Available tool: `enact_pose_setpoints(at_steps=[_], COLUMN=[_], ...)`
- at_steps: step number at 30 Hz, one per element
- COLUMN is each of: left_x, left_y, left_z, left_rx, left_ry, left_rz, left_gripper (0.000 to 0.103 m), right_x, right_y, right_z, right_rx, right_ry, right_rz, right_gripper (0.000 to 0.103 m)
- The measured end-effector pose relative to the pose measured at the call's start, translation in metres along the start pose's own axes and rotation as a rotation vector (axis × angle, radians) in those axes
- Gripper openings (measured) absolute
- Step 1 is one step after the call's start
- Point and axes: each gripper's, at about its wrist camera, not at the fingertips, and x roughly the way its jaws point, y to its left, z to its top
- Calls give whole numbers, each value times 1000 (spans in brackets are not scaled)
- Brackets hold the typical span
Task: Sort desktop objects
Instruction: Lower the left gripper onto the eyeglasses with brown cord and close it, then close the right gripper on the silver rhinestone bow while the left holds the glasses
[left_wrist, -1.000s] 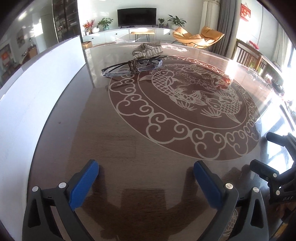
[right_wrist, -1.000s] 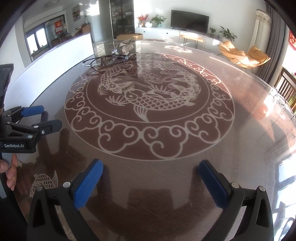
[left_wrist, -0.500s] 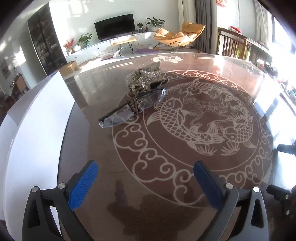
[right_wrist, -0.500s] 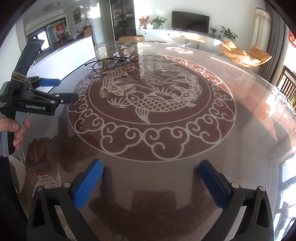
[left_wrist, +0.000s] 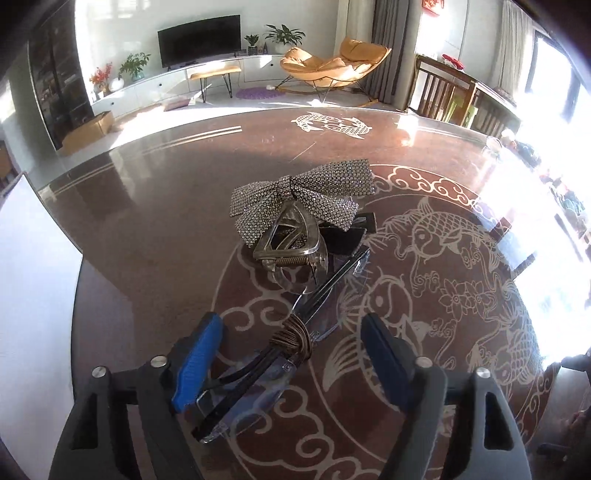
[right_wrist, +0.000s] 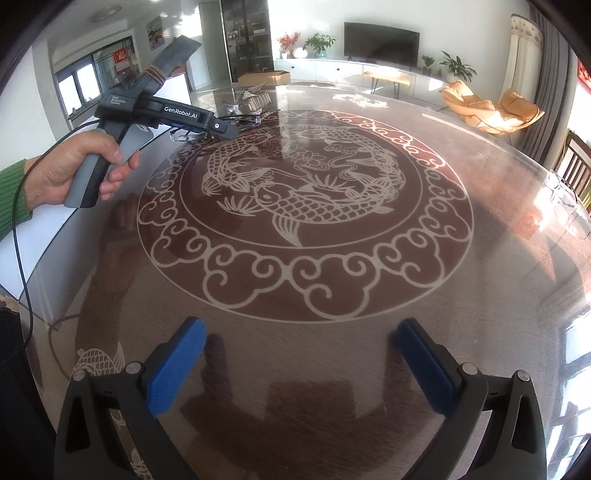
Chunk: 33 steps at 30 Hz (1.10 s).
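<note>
**Left gripper closing around folded glasses; handle as light and fragile**

Left wrist view: the left gripper (left_wrist: 290, 354) has its jaws closing, with the folded glasses (left_wrist: 258, 369) lying between them on the table (left_wrist: 155, 206). The blue pads (left_wrist: 199, 360) are not pressing on the frame yet as far as I can tell; the left one looks just beside or maybe touching a lens edge. A brown hair tie (left_wrist: 293, 338) is wound around the folded temples near the middle. Beyond the glasses, touching their far end, sits a claw clip (left_wrist: 291, 245) with a rhinestone bow (left_wrist: 303, 195) piled on top of it (all one small heap).

Handling judgement: the glasses look light, thin and clear-lensed, so slippery on the glossy table and easy to bend or scratch. Best hold seems to be across the bundled temples at the hair tie, where it is thickest and least brittle, not on the lenses. Lifting may drag the clip and bow, since they overlap the far tip.

Right wrist view: the right gripper (right_wrist: 299, 365) hangs over bare table with its jaws wide apart, nothing between them. A hand (right_wrist: 70, 173) in a green sleeve holds the left gripper (right_wrist: 236, 129) over the same heap at the far left side of the table (small and partly hidden from here).
</note>
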Motion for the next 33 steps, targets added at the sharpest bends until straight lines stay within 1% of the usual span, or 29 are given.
enact_pose_setpoints(at_steps=[1,2,3,5,10,14,15,17,18,19,21,22,24,26,28,30,31,32,33], left_x=[-3,-6,-10,-23,-63,-90,-95,-100,-102,-103,-103,-103,-104,-103,-104,-105,-105,-105,-105], left_y=[1,2,4,4,-6,-14,-13,-14,-14,-14,-16,-13,-12,-8,-4,-1,0,1,1], left_z=[-2,-4,-8,-22,-85,-133,-140,-148,-151,-154,-156,-157,-157,-155,-157,-158,-157,-157,-157], left_rx=[-8,-29,-53,-96,-249,-319,-336,-335,-333,-336,-339,-333,-328,-337,-354,-366,-370,-373,-375], left_ry=[-1,4,5,-6,-5,-30,-39,-49,-53,-60,-75,-78,-82,-87,-94,-100,-102,-104,-105], left_rz=[1,-15,-3,29,10,96,117,155,167,169,184,192,198,185,164,149,144,139,136], left_gripper=[33,21,17,14,13,13,13,13,13,13,13,13,13,13,13,13,13,13,13], right_x=[0,1,1,1,1,2,3,10,15,23,45,59,88,119,151,182,194,205,212], right_y=[1,1,2,2,2,2,3,6,8,11,16,21,37,57,79,97,102,105,105], right_z=[0,0,1,1,2,3,3,10,19,33,73,97,150,200,240,270,281,289,293], right_rx=[-1,-1,-1,-1,1,-3,-7,-1,13,25,71,81,63,23,-22,-59,-70,-70,-62], right_ry=[0,0,0,1,-1,2,6,21,24,29,29,17,-20,-43,-31,5,22,40,59], right_rz=[-1,-1,-2,-2,0,-5,-14,-44,-28,16,139,172,164,164,128,81,45,15,-2], right_gripper=[103,103,103,103,103,103,103,103,103,103,103,103,103,103,103,103,99,89,57])
